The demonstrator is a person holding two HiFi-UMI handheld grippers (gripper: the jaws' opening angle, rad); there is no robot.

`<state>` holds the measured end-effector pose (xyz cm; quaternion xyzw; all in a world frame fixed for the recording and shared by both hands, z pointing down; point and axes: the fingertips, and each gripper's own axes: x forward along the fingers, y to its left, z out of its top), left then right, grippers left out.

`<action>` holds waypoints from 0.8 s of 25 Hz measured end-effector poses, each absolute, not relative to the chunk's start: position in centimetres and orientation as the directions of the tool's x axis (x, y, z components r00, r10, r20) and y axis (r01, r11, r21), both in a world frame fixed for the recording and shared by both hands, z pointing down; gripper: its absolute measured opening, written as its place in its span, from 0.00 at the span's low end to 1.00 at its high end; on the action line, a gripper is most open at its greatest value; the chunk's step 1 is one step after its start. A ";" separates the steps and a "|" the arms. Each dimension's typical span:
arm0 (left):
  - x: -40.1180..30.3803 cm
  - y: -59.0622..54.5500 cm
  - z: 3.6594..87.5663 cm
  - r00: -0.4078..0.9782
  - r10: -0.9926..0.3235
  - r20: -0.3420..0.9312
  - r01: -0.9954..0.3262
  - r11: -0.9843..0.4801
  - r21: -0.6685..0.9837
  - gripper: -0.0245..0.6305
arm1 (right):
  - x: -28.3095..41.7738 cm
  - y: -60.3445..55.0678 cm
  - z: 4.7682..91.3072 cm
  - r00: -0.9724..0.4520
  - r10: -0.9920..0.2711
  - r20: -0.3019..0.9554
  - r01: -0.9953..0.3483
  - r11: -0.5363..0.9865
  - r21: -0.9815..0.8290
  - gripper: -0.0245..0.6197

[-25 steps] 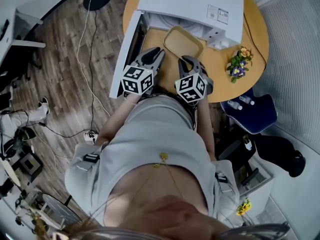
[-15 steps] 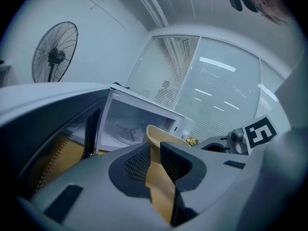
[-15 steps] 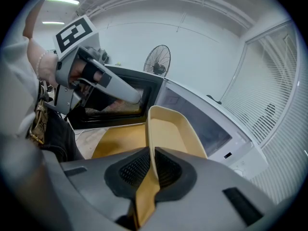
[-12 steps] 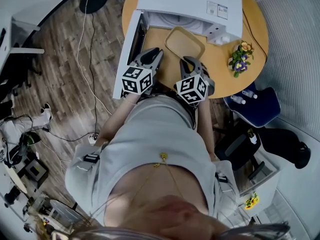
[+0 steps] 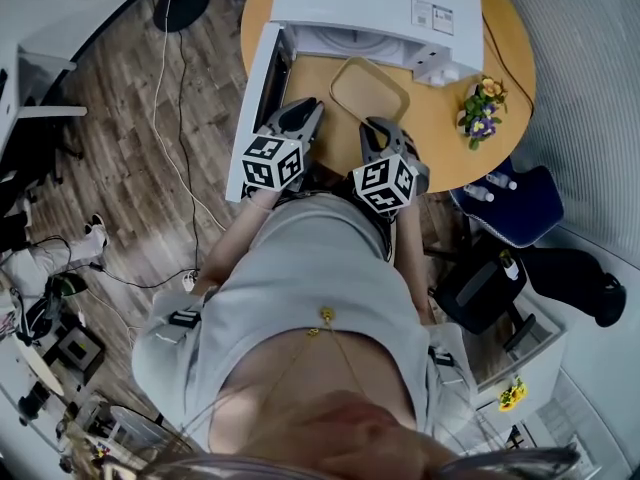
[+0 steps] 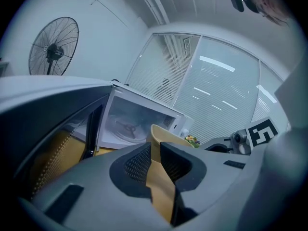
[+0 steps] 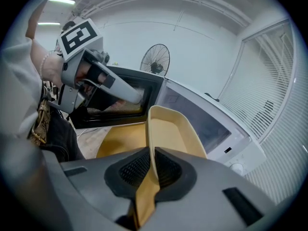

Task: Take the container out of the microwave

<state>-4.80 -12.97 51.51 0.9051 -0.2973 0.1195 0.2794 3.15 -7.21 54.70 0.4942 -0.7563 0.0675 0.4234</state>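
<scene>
Right gripper view puts us straight at the right gripper (image 7: 153, 167): its jaws stand narrow, both pads pinched on one thin side wall of the beige container (image 7: 171, 129), which runs away from the jaws as a shallow, open tray. Over at the left gripper (image 6: 156, 160) the jaws stand a little wider, and the container's rim rises between the two ribbed pads; the beige fills the whole gap, so we read this as a grip too (the exact contact is harder to judge here than on the right). From the head view we see both grippers side by side at the container's near end, one on each side.

The container is outside the white microwave (image 5: 380, 3), just in front of its opening and over the round wooden table (image 5: 450, 153); we cannot tell whether it rests on the wood or hangs slightly above it. The microwave's door (image 5: 258, 98) is swung wide open at the left, just beside the left gripper, and the turntable (image 6: 126, 126) shows inside the cavity. A small bunch of flowers (image 5: 478, 108) stands on the table to the right of the microwave. Further out we see a blue chair (image 5: 515, 218), a wood-plank floor (image 5: 130, 148) and a standing fan (image 6: 53, 52) by the wall.
</scene>
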 end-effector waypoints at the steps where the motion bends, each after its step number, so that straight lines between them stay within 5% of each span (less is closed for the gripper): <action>1: -4.9 -13.0 51.5 0.795 -0.471 0.383 -0.605 -0.666 0.437 0.15 | 3.1 -7.1 54.7 -0.154 -0.690 0.708 -0.807 0.501 0.312 0.10; 20: -4.8 -13.3 52.0 0.807 -0.438 0.395 -0.585 -0.677 0.446 0.15 | 3.3 -6.3 54.7 -0.131 -0.681 0.720 -0.826 0.477 0.301 0.10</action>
